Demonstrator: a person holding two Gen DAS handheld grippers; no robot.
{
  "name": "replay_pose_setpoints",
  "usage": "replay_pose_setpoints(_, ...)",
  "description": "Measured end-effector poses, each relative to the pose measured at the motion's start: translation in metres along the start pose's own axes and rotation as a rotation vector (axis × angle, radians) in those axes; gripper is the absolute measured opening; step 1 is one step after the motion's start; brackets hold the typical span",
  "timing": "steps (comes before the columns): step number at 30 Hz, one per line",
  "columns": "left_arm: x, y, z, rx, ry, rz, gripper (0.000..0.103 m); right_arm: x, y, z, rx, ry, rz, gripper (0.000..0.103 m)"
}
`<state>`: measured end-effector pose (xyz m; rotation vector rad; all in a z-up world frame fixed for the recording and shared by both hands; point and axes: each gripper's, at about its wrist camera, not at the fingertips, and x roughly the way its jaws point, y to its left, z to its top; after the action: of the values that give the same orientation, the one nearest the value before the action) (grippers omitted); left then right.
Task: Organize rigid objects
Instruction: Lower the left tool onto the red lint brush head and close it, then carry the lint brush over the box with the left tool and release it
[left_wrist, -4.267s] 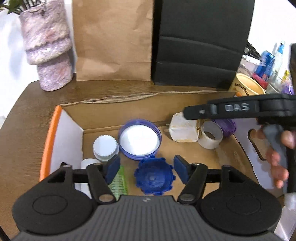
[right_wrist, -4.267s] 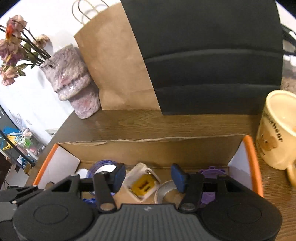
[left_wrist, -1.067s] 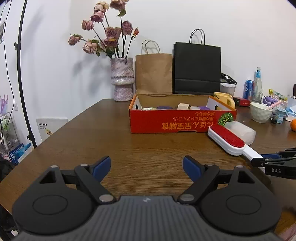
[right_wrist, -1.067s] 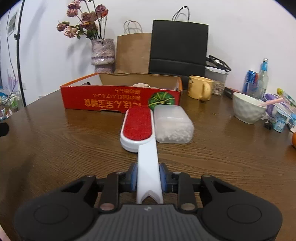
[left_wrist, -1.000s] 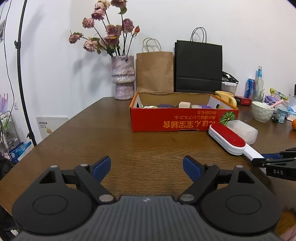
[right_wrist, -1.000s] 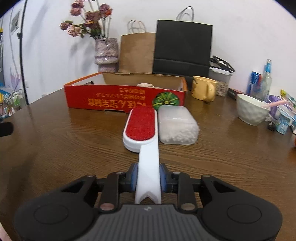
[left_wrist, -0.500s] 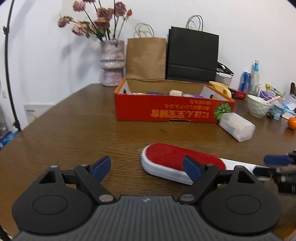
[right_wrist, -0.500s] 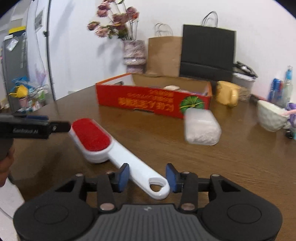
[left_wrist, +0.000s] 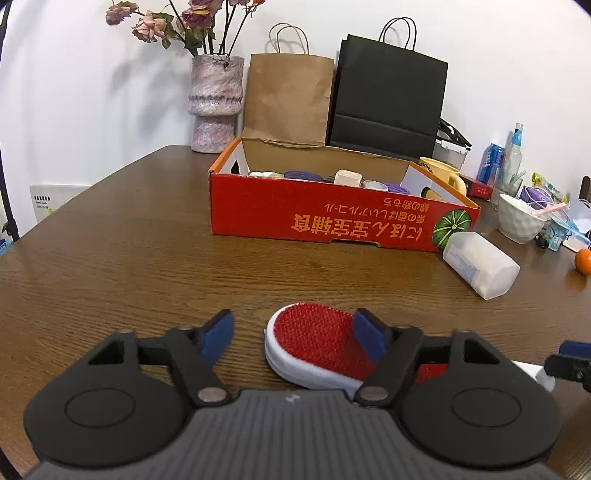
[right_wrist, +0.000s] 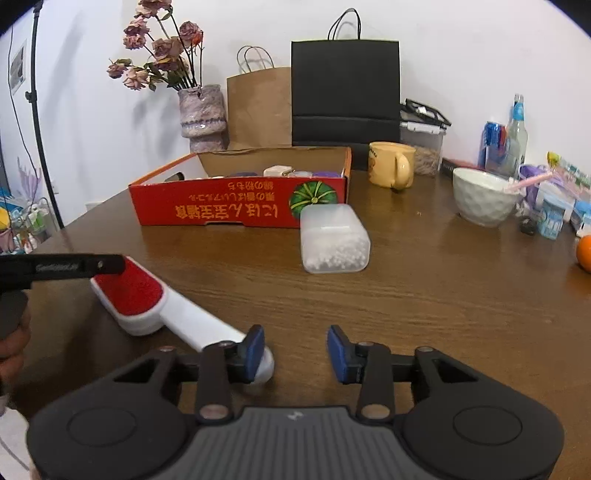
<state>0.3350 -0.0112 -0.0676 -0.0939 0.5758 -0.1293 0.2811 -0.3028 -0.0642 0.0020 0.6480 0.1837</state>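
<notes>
The lint brush lies flat on the wooden table, near of the red cardboard box. The left gripper points down over the red brush head, jaws closing with the head between them, pads not yet pressing. The right gripper tilts downward at the white handle's end; its jaws are closing, narrow, the handle beside the left finger, nothing gripped. A translucent container rests near the box's right corner.

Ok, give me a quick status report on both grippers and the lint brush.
Left gripper closing around lint brush head, no pinch yet. Right gripper closing, empty, handle beside it. Brush flat on table. Nothing blocking.
</notes>
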Motion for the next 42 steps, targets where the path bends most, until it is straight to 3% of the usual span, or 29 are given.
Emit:
replay_pose_setpoints(1,0.000,-0.001,0.000,0.002,-0.005,-0.010,0.064,0.000,0.004,-0.001,-0.002,0.008,0.007,0.036)
replay_pose_setpoints(3,-0.002,-0.002,-0.001,0.004,-0.008,-0.038,0.047,-0.002,0.008,-0.002,-0.008,0.012,0.016,0.035)
replay_pose_setpoints(6,-0.010,-0.010,-0.005,0.033,-0.022,0.001,0.038,0.002,0.010,-0.004,-0.012,0.020,0.019,0.025)
replay_pose_setpoints(8,-0.021,-0.016,-0.010,0.057,-0.027,0.023,0.034,0.006,0.008,-0.004,-0.010,0.007,-0.009,0.026)
replay_pose_setpoints(12,-0.035,-0.017,-0.019,0.060,-0.027,0.030,0.034,0.015,0.003,0.001,0.010,-0.012,-0.019,0.023)
replay_pose_setpoints(16,-0.040,-0.013,-0.018,0.030,0.002,-0.014,0.036,0.025,-0.004,0.009,0.046,-0.044,-0.052,0.023)
replay_pose_setpoints(18,-0.041,-0.009,-0.016,0.004,0.006,-0.017,0.052,0.026,-0.007,0.014,0.072,-0.059,-0.055,0.025)
replay_pose_setpoints(23,-0.041,0.002,-0.008,-0.023,-0.010,-0.018,0.066,0.018,-0.001,0.013,0.067,-0.055,-0.035,0.025)
replay_pose_setpoints(29,-0.020,0.010,-0.004,-0.064,0.045,-0.056,0.065,0.028,-0.002,0.008,0.082,-0.023,-0.037,0.023)
replay_pose_setpoints(31,-0.018,0.012,-0.005,-0.077,0.054,-0.096,0.053,0.033,-0.005,0.009,0.105,-0.014,-0.023,0.020)
replay_pose_setpoints(33,-0.017,0.013,-0.005,-0.108,0.058,-0.123,0.050,0.037,-0.008,0.010,0.134,-0.010,-0.001,0.014)
replay_pose_setpoints(39,-0.022,0.010,-0.010,-0.128,0.032,-0.097,0.047,0.039,-0.005,0.010,0.139,-0.028,-0.019,0.011)
replay_pose_setpoints(42,-0.034,0.009,-0.014,-0.131,-0.019,-0.090,0.047,0.029,-0.005,0.008,0.157,-0.075,-0.005,0.011)
